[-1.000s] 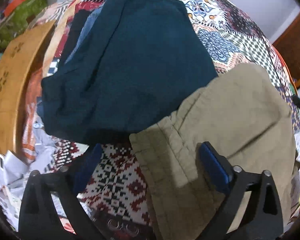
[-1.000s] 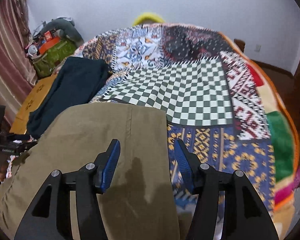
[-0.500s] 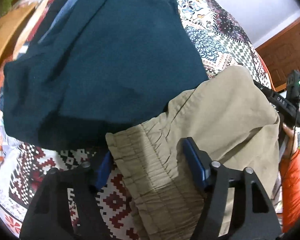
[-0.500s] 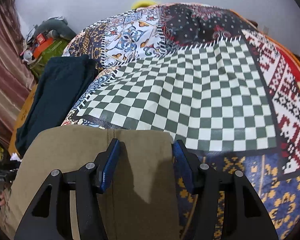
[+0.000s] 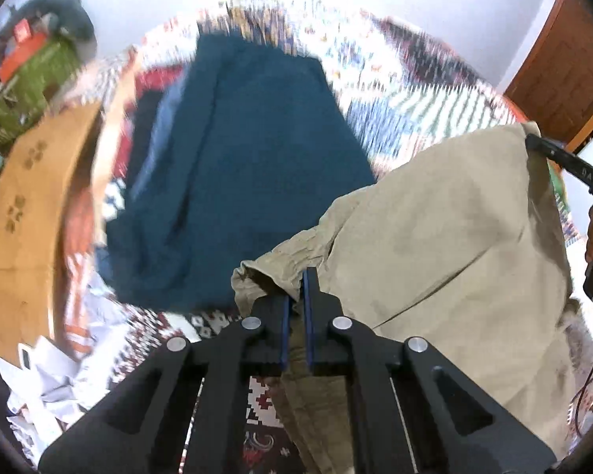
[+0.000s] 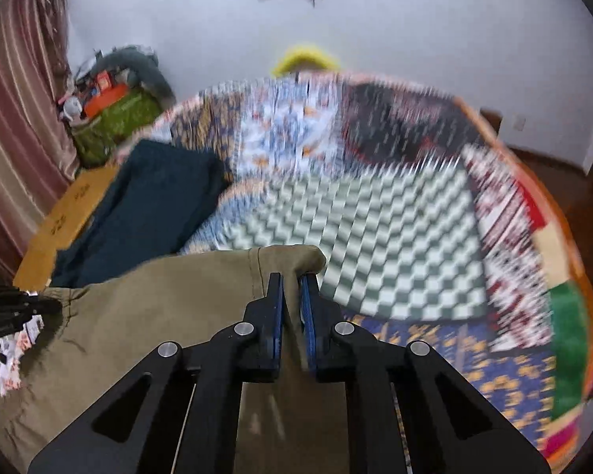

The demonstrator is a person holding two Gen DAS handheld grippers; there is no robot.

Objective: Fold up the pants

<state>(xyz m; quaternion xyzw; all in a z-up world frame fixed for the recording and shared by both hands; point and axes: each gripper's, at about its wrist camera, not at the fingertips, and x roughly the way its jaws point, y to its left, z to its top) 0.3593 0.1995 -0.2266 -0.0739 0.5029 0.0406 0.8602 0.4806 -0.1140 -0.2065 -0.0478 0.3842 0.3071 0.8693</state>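
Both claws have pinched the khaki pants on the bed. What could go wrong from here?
The left claw grips only a small bunch of the khaki pants at the gathered waistband, so the cloth may slip out. The right claw bites close to the edge, with the same risk. The pants lie beside the dark blue garment and may drag it.

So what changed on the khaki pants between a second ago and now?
Both grippers have just been closing and now pinch the khaki cotton pants: the left gripper on the gathered waistband, the right gripper on the far corner. The cloth is bunched and lifting at both grips. The folded dark teal garment and the patchwork bedspread stayed put.
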